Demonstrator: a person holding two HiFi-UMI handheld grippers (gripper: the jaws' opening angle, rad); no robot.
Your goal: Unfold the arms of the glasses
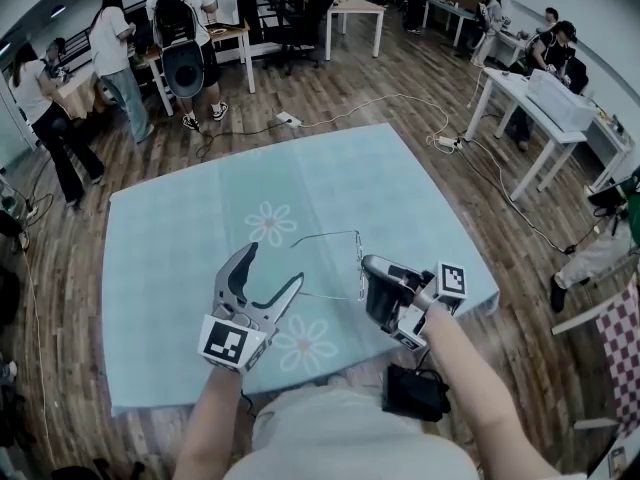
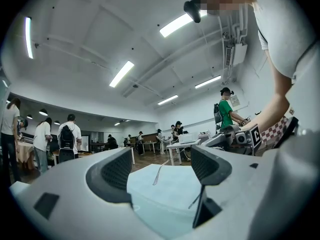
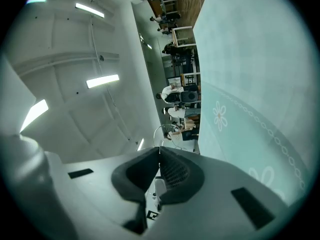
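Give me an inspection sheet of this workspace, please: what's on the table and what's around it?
Surface: table under a pale blue flowered cloth.
Job's things: thin wire glasses at the cloth's middle.
Clutter: nothing seen on the cloth.
Grippers: left gripper open, empty, beside the glasses; right gripper shut on the glasses.
Cables: a corded power strip on the wooden floor.
Surroundings: people standing by white tables.

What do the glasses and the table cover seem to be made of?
Glasses: probably thin metal wire, since the frame shows only as fine dark lines; the lenses are too faint to judge. Table cover: seemingly soft cloth, matte pale teal with printed white flowers and no glare, hanging over the near edge.
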